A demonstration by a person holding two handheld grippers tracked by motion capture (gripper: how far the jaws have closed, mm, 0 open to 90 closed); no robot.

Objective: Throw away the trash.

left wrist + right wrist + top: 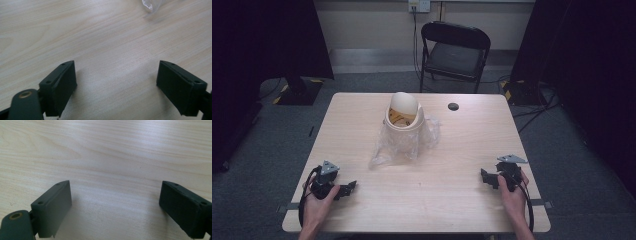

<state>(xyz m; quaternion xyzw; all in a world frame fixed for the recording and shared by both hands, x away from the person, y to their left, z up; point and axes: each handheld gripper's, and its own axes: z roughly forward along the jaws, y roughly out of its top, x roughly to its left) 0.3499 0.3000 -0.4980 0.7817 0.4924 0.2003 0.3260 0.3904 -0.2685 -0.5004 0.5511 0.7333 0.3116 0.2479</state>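
While both grippers rest low near the bottom edge of the worktop (362,210), the work appears to be at its start: reaching for the small bin (403,125) with its clear plastic bag (394,147), which stand in the upper middle of the high view, well apart from either hand. The left gripper (351,188) sits at lower left with its jaws spread wide and nothing between them; bare wood shows in the gap, and a corner of the bag glints at the top of the left gripper view. The right gripper (486,177) at lower right is equally wide and empty.

To do the reach well, the person would likely bring both grippers toward the centre of the frame together, approaching the loose film from either side. The bag looks thin and crumpled, so a pinch on a raised fold, rather than a flat patch, should hold better. The bin seems light and could tip if the film is tugged sideways.
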